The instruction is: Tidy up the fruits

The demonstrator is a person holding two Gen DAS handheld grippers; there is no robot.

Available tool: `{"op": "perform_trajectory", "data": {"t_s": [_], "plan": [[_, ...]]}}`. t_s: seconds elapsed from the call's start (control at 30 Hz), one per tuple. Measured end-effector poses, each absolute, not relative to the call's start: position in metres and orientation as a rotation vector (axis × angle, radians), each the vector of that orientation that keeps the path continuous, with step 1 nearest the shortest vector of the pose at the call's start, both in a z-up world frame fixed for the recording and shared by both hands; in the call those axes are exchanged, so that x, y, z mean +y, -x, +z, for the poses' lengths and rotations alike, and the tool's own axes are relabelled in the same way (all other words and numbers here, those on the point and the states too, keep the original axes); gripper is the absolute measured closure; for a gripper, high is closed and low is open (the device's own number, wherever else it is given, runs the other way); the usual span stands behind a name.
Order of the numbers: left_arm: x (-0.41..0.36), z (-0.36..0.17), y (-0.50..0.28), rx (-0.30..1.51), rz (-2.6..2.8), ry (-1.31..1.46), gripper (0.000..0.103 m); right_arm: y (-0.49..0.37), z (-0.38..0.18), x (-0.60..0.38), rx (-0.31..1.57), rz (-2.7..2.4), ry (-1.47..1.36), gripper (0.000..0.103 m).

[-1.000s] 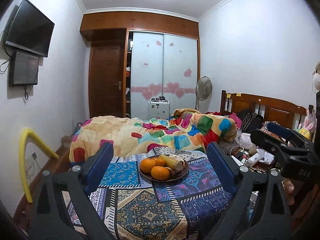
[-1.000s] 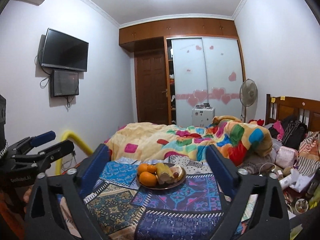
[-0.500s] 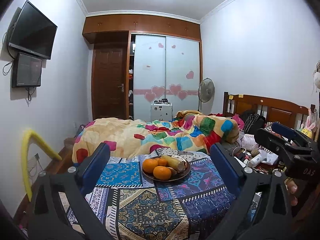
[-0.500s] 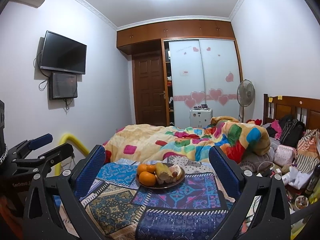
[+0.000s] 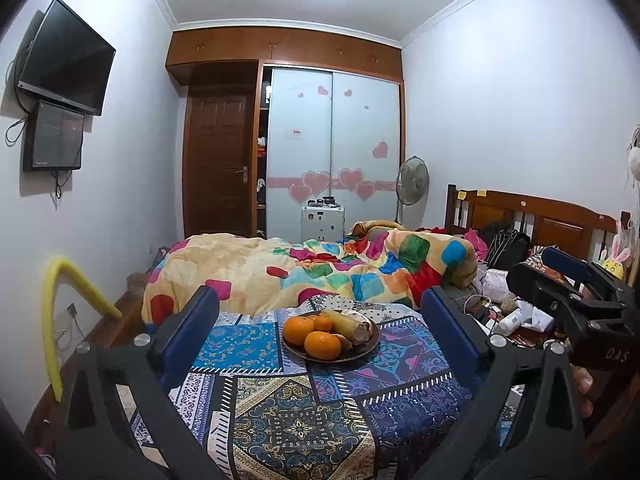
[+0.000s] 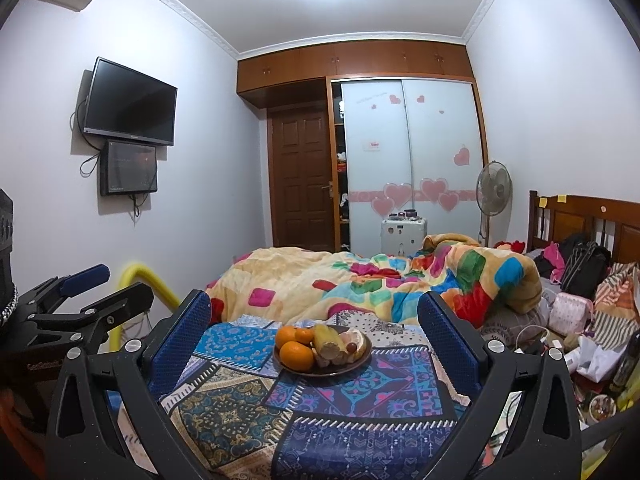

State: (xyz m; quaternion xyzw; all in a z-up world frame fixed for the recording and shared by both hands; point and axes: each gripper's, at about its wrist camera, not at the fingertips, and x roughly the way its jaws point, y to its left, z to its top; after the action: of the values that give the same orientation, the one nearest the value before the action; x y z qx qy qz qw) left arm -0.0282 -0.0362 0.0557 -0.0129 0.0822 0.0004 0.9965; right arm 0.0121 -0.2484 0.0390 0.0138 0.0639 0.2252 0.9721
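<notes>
A brown plate (image 5: 362,354) holds oranges (image 5: 322,345), a banana (image 5: 347,324) and other fruit on a table under a patterned cloth (image 5: 288,412). The plate also shows in the right wrist view (image 6: 344,368) with its oranges (image 6: 296,356). My left gripper (image 5: 320,320) is open and empty, held short of the plate. My right gripper (image 6: 314,320) is open and empty, also short of the plate. Each gripper shows at the edge of the other's view: the right (image 5: 568,292), the left (image 6: 88,296).
A bed with a colourful quilt (image 5: 320,268) lies behind the table. Cluttered items (image 6: 580,344) lie at the right. A yellow foam tube (image 5: 52,320) stands at the left wall. A wardrobe (image 5: 332,160) and a fan (image 5: 412,184) are at the back.
Both grippers have tilted down and moved slightly toward the table; the plate sits a little larger and lower in both views. Both stay open.
</notes>
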Motion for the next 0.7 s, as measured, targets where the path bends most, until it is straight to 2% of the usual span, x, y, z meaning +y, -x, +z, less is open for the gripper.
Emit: {"op": "perform_trajectory", "data": {"t_s": [0.7], "plan": [[-0.0409, 0.0530, 0.0253, 0.171, -0.008, 0.020, 0.001, -0.0118, 0.0399, -0.2482, 0.128, 0.459, -0.031, 0.000]]}}
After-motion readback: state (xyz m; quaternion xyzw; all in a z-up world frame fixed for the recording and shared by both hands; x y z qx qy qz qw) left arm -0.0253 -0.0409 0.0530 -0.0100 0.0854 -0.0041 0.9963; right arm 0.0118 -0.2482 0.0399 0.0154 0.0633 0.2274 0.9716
